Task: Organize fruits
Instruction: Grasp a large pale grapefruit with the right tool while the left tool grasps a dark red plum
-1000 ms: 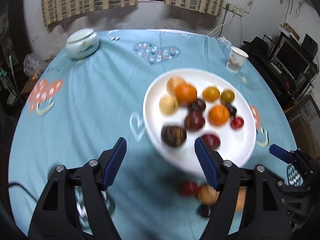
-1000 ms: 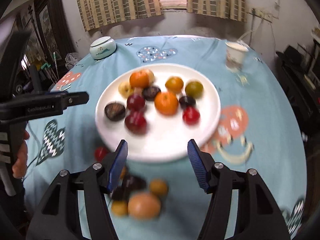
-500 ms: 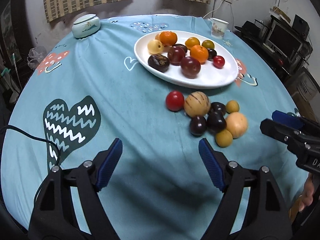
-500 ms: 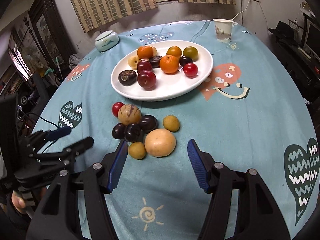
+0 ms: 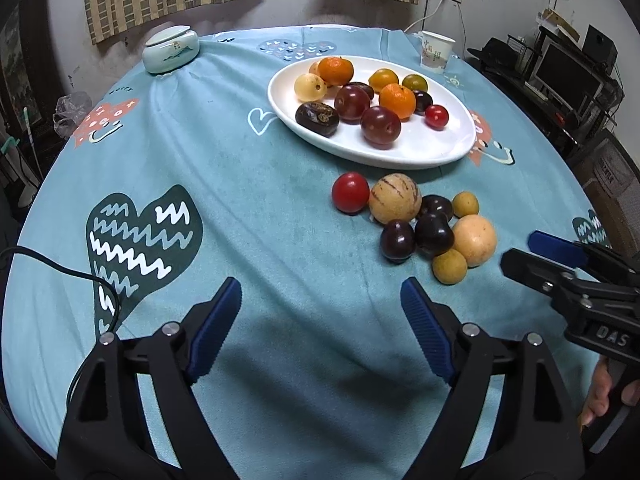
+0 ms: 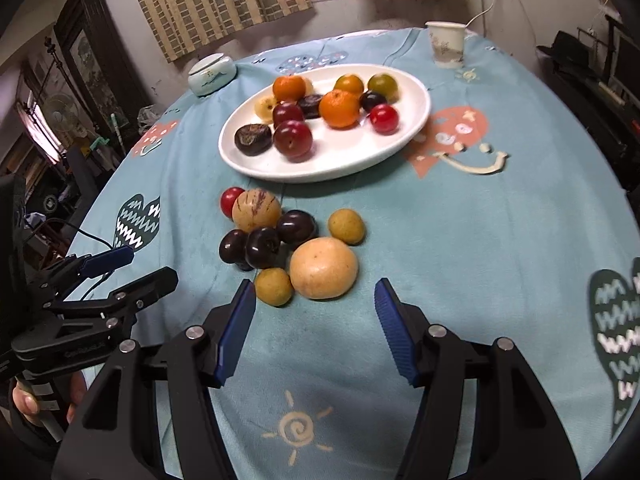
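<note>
fruit waiting beside the plate

while both tools are hovering above the blue tablecloth (image 5: 240, 184), the left gripper (image 5: 320, 312) and the right gripper (image 6: 315, 307) are spreading their jaws wide, holding nothing. a cluster of loose fruit (image 6: 288, 240) is lying on the cloth just in front of the white plate (image 6: 348, 160), which is carrying oranges (image 6: 339, 109) and plums (image 6: 293, 139). a paper cup (image 6: 446, 42) and a lidded bowl (image 5: 171, 49) are standing at the far edge.

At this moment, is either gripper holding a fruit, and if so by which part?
Nothing is held. The left gripper and the right gripper both have open, empty jaws, short of the loose fruit on the tablecloth.
</note>
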The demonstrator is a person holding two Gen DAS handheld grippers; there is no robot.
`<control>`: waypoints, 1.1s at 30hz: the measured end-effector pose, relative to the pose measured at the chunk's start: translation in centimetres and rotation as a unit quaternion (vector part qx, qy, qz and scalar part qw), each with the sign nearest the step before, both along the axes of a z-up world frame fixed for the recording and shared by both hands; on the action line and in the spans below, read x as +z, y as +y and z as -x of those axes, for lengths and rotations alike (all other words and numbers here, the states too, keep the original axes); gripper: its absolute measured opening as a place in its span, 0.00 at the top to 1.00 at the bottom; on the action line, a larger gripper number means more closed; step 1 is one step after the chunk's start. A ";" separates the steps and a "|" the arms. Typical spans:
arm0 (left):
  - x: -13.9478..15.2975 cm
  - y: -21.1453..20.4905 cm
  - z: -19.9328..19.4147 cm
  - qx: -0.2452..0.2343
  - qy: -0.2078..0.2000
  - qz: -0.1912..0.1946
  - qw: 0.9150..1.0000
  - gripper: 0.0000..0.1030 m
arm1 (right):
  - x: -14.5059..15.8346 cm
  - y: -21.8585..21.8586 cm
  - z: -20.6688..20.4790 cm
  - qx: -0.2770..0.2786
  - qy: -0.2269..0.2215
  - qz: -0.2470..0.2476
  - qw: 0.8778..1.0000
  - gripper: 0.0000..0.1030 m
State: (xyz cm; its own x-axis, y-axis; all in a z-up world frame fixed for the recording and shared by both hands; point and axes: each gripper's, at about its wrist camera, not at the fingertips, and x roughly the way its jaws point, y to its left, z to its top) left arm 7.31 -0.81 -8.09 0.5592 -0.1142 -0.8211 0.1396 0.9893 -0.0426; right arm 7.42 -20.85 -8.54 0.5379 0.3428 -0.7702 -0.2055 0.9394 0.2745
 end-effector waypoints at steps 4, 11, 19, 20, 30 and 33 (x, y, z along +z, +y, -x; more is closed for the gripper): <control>-0.4 -0.3 -0.1 -0.009 0.005 -0.007 1.000 0.19 | -1.0 0.6 -1.3 0.003 0.000 0.006 1.000 0.55; -1.5 -1.0 -1.5 -0.018 0.029 -0.011 0.999 0.17 | -1.9 1.1 -3.0 0.013 -0.008 0.029 0.999 0.57; -2.2 -2.1 -2.0 -0.020 0.042 -0.010 0.999 0.17 | -2.9 1.6 -3.2 0.023 0.011 0.049 0.998 0.55; -2.2 -2.2 -2.1 -0.020 0.043 -0.009 0.999 0.17 | -2.7 1.3 -2.8 0.020 0.011 0.044 0.999 0.56; -4.0 -3.5 -4.1 -0.015 0.044 -0.047 0.998 0.17 | -1.3 -2.9 2.5 -0.017 0.014 0.020 1.000 0.55; -4.0 -4.1 -4.7 -0.017 0.039 -0.039 0.998 0.19 | -1.4 -3.4 2.9 -0.024 0.016 0.014 0.999 0.55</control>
State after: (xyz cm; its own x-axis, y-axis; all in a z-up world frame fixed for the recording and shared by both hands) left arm 12.02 -4.93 -12.10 0.4899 -0.0670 -0.8692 0.1731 0.9847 0.0217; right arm 4.56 -24.20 -9.96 0.5278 0.2950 -0.7965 -0.1509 0.9554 0.2539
